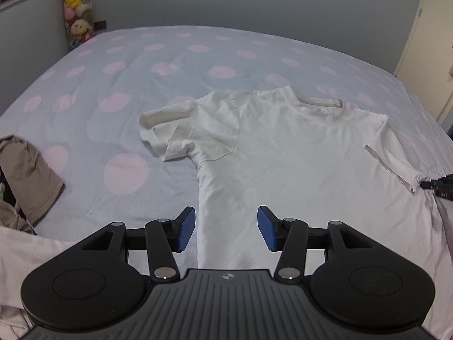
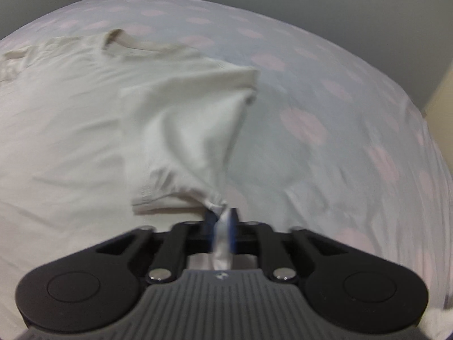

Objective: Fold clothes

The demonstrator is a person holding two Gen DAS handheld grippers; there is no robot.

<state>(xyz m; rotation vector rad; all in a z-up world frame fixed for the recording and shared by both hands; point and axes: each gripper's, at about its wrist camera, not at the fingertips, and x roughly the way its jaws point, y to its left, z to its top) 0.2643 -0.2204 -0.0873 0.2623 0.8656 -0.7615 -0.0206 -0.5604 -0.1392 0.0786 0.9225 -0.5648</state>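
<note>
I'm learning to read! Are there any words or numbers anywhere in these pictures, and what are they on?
No words or numbers can be read.
Left gripper: only a small round emblem on its grey body, no letters.
Right gripper: the same emblem, blurred.
White T-shirt: a small tag inside the collar, too small to read.
Bed sheet: only pink dots.

I am finding no readable words or numbers; I am only seeing a small round emblem on my left tool body and my right tool body.
</note>
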